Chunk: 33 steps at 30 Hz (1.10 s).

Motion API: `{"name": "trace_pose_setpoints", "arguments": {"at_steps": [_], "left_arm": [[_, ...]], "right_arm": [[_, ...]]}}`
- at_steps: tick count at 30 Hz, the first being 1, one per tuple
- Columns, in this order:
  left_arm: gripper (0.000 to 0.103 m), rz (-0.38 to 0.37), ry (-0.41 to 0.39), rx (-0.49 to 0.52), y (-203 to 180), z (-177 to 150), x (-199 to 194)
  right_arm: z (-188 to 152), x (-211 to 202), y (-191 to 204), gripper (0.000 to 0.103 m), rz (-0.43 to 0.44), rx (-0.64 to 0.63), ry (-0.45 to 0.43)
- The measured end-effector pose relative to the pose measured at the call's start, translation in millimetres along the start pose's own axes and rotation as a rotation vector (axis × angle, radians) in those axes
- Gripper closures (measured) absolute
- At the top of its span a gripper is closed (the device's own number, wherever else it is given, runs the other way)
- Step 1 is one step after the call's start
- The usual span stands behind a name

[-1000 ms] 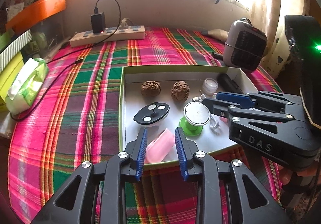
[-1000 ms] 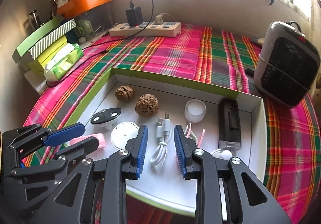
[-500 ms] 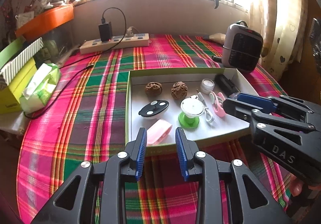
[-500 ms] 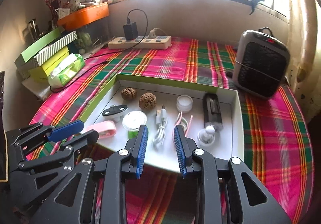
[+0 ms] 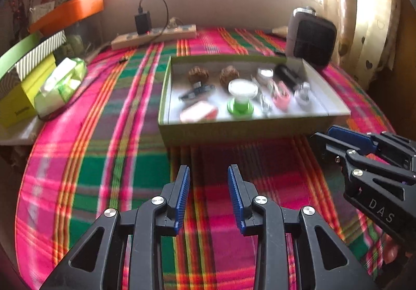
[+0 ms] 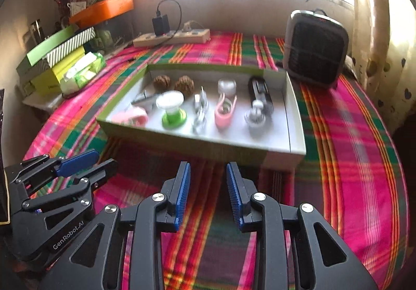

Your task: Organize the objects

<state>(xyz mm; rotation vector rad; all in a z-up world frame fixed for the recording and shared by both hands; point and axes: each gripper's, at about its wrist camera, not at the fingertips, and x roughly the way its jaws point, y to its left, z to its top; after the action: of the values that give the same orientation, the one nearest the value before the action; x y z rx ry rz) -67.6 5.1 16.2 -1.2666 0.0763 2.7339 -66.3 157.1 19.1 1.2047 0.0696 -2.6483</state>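
Note:
A shallow green box [image 5: 234,131] with a white inside sits mid-table on the plaid cloth. In it lie two walnuts [image 5: 198,74], a green-and-white spool [image 5: 240,97], a pink case [image 5: 199,113], a white cable [image 6: 200,113], a pink clip [image 6: 225,110], a small jar [image 6: 227,85] and a black device [image 6: 260,93]. My left gripper [image 5: 208,167] hovers over the cloth short of the box's front wall, jaws opening, nothing between them. My right gripper [image 6: 208,165] is beside it, also short of the box [image 6: 182,144], jaws opening a little and empty.
A grey heater [image 6: 316,48] stands behind the box's right corner. A power strip [image 6: 171,37] with a charger lies along the back wall. A tissue pack [image 5: 61,84], stacked boxes [image 6: 54,56] and an orange tray [image 6: 104,9] crowd the left edge. A curtain hangs at the right.
Both grippers have drawn back from over the box toward the near side of the table, so the box now lies ahead of the fingertips. The jaws' gaps have widened slightly.

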Motion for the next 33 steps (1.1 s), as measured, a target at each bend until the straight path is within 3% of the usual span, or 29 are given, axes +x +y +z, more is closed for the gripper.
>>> {"name": "trace_pose_setpoints", "arguments": {"at_steps": [12, 33], "left_arm": [[0.074, 0.018, 0.008, -0.003, -3.9, -19.7, -3.9], [0.074, 0.028, 0.007, -0.004, -4.5, -21.0, -5.0]], "right_arm": [[-30.2, -1.9, -5.0, 0.072, -0.006, 0.017, 0.041], [-33.0, -3.8, -1.1, 0.068, -0.009, 0.007, 0.038]]}}
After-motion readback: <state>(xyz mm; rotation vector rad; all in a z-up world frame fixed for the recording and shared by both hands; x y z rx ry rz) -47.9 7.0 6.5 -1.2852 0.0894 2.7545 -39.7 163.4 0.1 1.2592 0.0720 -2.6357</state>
